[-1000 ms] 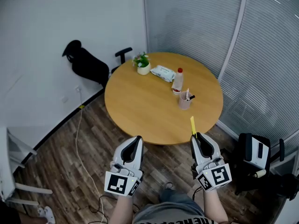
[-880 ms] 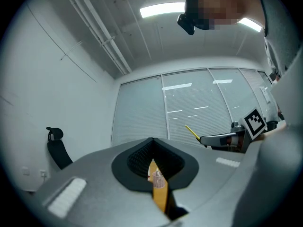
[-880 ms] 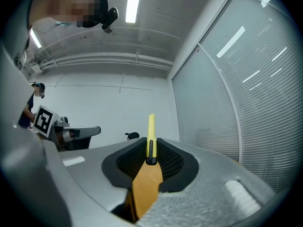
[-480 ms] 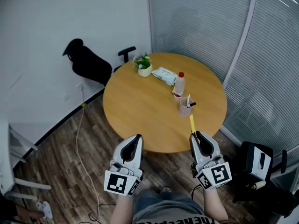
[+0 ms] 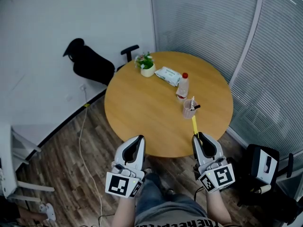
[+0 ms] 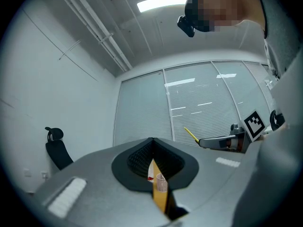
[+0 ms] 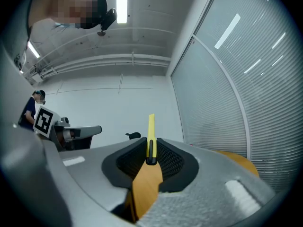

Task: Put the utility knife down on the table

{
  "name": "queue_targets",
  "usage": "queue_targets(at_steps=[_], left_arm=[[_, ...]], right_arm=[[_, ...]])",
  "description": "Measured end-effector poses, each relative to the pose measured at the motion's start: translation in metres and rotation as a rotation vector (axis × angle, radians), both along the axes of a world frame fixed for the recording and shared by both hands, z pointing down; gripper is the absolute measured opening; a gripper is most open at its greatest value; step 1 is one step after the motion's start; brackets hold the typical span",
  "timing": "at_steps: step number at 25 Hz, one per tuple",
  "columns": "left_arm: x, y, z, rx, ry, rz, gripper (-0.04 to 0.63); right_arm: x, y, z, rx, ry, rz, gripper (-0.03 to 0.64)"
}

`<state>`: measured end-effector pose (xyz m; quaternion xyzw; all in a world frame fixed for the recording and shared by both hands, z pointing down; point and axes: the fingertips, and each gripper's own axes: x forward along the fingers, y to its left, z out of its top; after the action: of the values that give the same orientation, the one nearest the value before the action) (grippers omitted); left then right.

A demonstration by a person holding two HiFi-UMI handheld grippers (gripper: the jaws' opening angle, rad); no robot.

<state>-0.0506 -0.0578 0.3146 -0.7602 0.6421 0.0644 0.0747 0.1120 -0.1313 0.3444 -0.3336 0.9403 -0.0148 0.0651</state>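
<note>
A slim yellow utility knife (image 5: 194, 126) sticks forward out of my right gripper (image 5: 198, 137), which is shut on its lower end. In the right gripper view the knife (image 7: 151, 130) stands upright between the dark pads. It hangs just over the near rim of the round wooden table (image 5: 142, 108), not touching it. My left gripper (image 5: 138, 141) is shut with nothing in it, level with the right one, in front of the table's near edge. From the left gripper view, the knife (image 6: 190, 134) shows as a thin yellow bar.
On the table's far right part stand a cup of pens (image 5: 189, 109), a red-capped bottle (image 5: 182, 85), a pack of wipes (image 5: 167, 74) and a small potted plant (image 5: 146, 64). A black chair (image 5: 90, 63) is behind the table, another chair (image 5: 262, 162) at my right, a cable (image 5: 80, 141) on the floor.
The table's near edge has come closer under the grippers as the person steps toward it. Both grippers keep their pose, and the knife stays held.
</note>
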Motion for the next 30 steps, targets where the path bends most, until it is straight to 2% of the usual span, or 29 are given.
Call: queue_targets(at_steps=[16,30], left_arm=[[-0.043,-0.072,-0.002,-0.003,-0.012,0.098,0.011],[-0.089,-0.147,0.004,-0.020,-0.015,0.205,0.009]], right_arm=[[-0.043,-0.060,0.000,-0.008,0.005,0.075,0.066],[-0.085,-0.119,0.018,-0.062,0.023,0.180,0.066]])
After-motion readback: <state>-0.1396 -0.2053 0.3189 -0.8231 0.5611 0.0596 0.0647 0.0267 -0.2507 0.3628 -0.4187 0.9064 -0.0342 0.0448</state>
